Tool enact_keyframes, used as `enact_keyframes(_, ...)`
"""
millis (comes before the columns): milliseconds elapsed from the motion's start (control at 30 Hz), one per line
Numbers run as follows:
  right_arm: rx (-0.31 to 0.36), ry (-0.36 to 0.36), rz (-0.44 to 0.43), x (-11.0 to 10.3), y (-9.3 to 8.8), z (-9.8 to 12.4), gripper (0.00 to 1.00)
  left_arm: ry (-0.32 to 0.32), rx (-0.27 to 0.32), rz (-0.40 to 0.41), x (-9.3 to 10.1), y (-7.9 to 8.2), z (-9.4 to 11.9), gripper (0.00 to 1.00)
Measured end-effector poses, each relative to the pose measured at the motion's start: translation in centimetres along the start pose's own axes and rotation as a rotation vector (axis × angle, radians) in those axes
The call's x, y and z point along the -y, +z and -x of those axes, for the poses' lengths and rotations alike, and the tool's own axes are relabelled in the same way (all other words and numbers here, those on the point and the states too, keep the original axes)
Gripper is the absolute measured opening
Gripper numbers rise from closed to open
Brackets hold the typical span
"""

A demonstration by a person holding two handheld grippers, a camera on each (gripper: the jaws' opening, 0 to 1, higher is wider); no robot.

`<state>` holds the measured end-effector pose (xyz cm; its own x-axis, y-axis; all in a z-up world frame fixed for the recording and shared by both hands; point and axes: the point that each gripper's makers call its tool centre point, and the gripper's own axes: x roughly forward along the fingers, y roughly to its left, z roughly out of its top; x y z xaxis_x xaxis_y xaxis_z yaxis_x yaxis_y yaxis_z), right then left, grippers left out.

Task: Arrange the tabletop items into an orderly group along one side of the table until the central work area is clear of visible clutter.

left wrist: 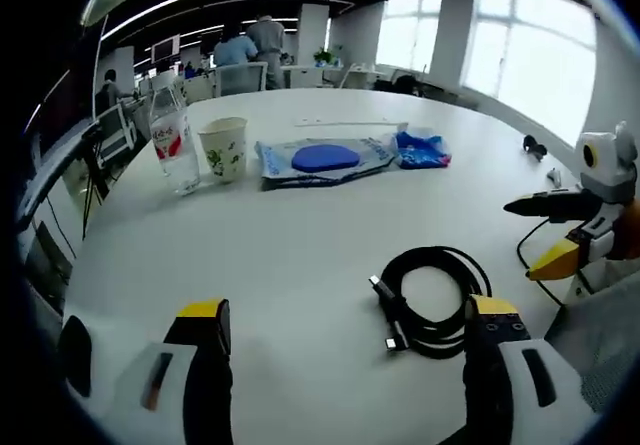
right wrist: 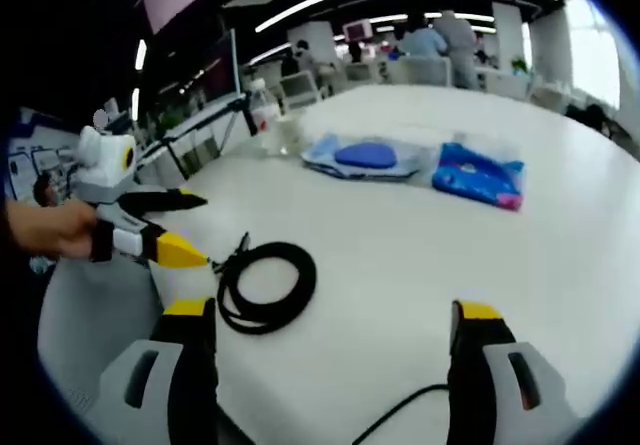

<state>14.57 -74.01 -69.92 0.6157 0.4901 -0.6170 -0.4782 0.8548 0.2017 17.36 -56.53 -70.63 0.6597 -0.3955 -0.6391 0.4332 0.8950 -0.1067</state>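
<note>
The left gripper [left wrist: 345,330] hangs low over the white table [left wrist: 290,245] with its yellow-tipped jaws spread wide and nothing between them. Just ahead of its right jaw lies a coiled black cable [left wrist: 432,298], its plug ends pointing toward the gap between the jaws. Farther ahead and to the left stand a water bottle [left wrist: 173,137] with a red label and, just beside it, a paper cup [left wrist: 224,149] printed with green leaves. Right of the cup lies a clear bag holding a blue mouse [left wrist: 325,157], and next to that a small blue packet [left wrist: 421,149]. The right gripper [left wrist: 552,233] comes in at the right edge of the left gripper view, near the cable, its jaws parted. In the right gripper view that gripper [right wrist: 330,330] is likewise wide open and empty above the table [right wrist: 400,255]; the cable [right wrist: 265,285] lies just ahead of its left jaw, and a thin black cord [right wrist: 395,412] curls at the bottom between the jaws. The left gripper [right wrist: 180,227] enters from the left, held by a hand [right wrist: 50,227], its tips close to the cable. Well ahead lie the bagged mouse [right wrist: 365,155] and the blue packet [right wrist: 478,175], with the bottle [right wrist: 263,113] and cup [right wrist: 290,130] beyond them to the left. People sit at desks in the background.
</note>
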Motion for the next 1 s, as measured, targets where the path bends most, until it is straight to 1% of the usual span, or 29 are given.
enact_keyframes(33, -0.004, -0.004, 0.013, -0.2, 0.1, -0.4, 0.92, 0.015, -0.004, -0.005, -0.2, -0.1, -0.1, 0.98)
enact_keyframes(67, -0.023, -0.009, 0.023, -0.3, 0.0, -0.8, 0.91, 0.03, -0.022, -0.012, -0.4, -0.4, -0.2, 0.98)
enact_keyframes(133, -0.038, -0.029, 0.037, -0.3, 0.1, -1.4, 0.88, 0.033, -0.021, -0.008, -0.3, -0.5, -0.6, 0.98)
enact_keyframes(233, -0.046, -0.061, 0.03, -0.1, 0.2, -2.1, 0.85, 0.053, -0.033, -0.007, -0.4, -0.7, -0.8, 0.97)
enact_keyframes(333, -0.087, -0.086, 0.053, 0.0, -0.1, -2.8, 0.84, 0.071, -0.044, 0.003, -0.6, -0.8, -1.2, 0.97)
enact_keyframes(367, -0.09, -0.089, 0.057, -0.2, 0.0, -3.1, 0.83, 0.082, -0.053, -0.006, -0.8, -1.0, -1.3, 0.97)
enact_keyframes(500, -0.115, -0.095, 0.078, -0.5, 0.0, -3.9, 0.81, 0.092, -0.069, -0.012, -0.9, -1.3, -1.7, 0.96)
enact_keyframes(600, -0.157, -0.113, 0.104, -0.6, -0.4, -4.5, 0.76, 0.101, -0.087, -0.023, -0.9, -1.6, -1.9, 0.95)
enact_keyframes(767, -0.185, -0.118, 0.115, -1.0, -0.8, -5.3, 0.73, 0.112, -0.106, -0.031, -0.9, -2.0, -2.1, 0.95)
enact_keyframes(1000, -0.218, -0.141, 0.129, -0.9, -1.3, -5.6, 0.7, 0.122, -0.113, -0.029, -0.9, -2.0, -2.4, 0.95)
